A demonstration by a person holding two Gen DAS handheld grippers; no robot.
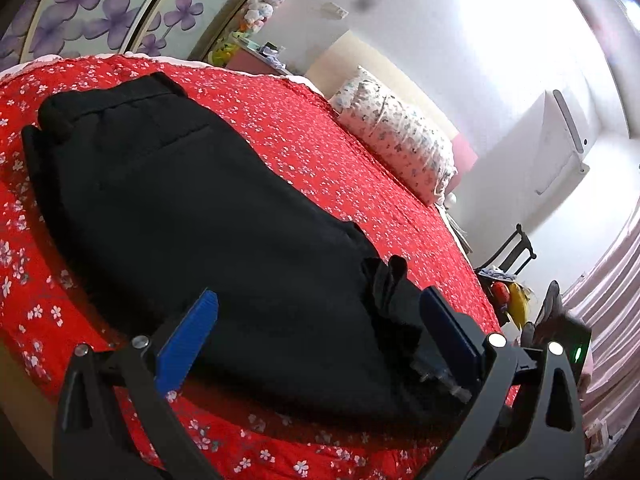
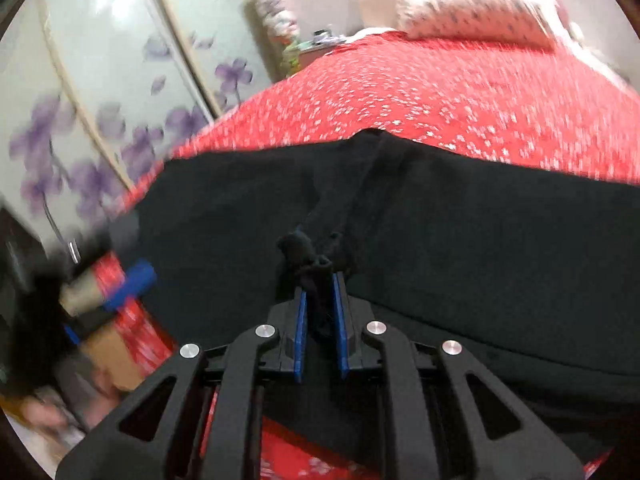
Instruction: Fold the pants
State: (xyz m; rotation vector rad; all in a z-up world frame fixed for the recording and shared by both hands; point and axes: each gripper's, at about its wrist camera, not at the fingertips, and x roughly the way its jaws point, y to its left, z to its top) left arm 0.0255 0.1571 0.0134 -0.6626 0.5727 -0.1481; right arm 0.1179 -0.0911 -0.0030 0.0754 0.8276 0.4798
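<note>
On the red bedspread [image 1: 320, 152], black pants [image 1: 192, 208] lie; the left gripper [image 1: 320, 320] gapes wide, and the right gripper [image 2: 320, 292] pinches the pants' near bunched edge.

Pants [image 1: 192, 208] flat on bedspread [image 1: 328, 152]; pillow [image 1: 396, 140] beyond at bed's far edge.

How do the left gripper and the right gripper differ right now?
The left gripper stands wide open, its blue pads far apart over the black pants; the right gripper is pinched shut on a bunch of pants fabric. The left holds nothing, while the right has the cloth drawn up in a ridge. The left view is sharp, the right view blurred. Both have black frames, blue pads, and sit over the red bedspread.
</note>
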